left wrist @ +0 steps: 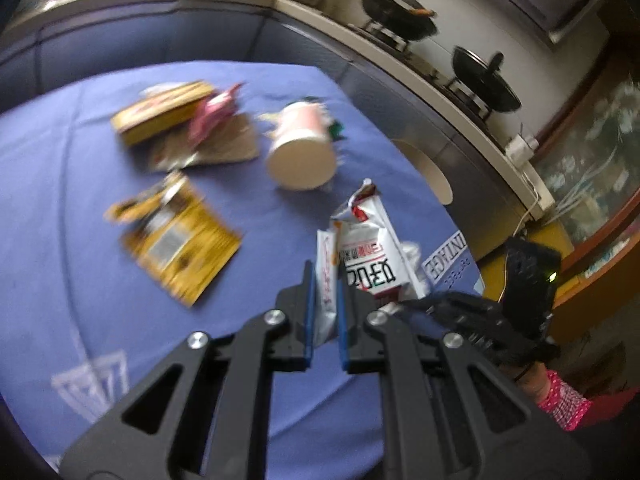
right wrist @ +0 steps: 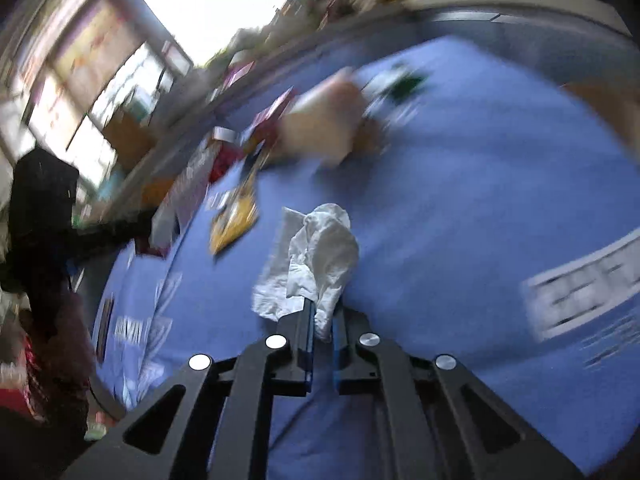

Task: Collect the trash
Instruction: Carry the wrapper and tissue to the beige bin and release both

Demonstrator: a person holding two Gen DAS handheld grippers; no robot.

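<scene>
My left gripper (left wrist: 325, 280) is shut on white snack wrappers (left wrist: 370, 252) with red and black print, held above the blue tablecloth (left wrist: 60, 240). My right gripper (right wrist: 325, 312) is shut on a crumpled white tissue (right wrist: 320, 256), lifted over the blue cloth (right wrist: 460, 220). On the cloth lie a yellow packet (left wrist: 180, 240), a tipped paper cup (left wrist: 302, 148), a yellow box (left wrist: 164, 112) and a pink wrapper (left wrist: 212, 114). The right gripper also shows at the lower right of the left wrist view (left wrist: 460, 312).
A kitchen counter with two black pans (left wrist: 400, 12) curves behind the table. A cabinet (left wrist: 592, 152) stands at right. In the blurred right wrist view, the cup (right wrist: 324, 124) and the yellow packet (right wrist: 236, 220) lie ahead, windows at far left.
</scene>
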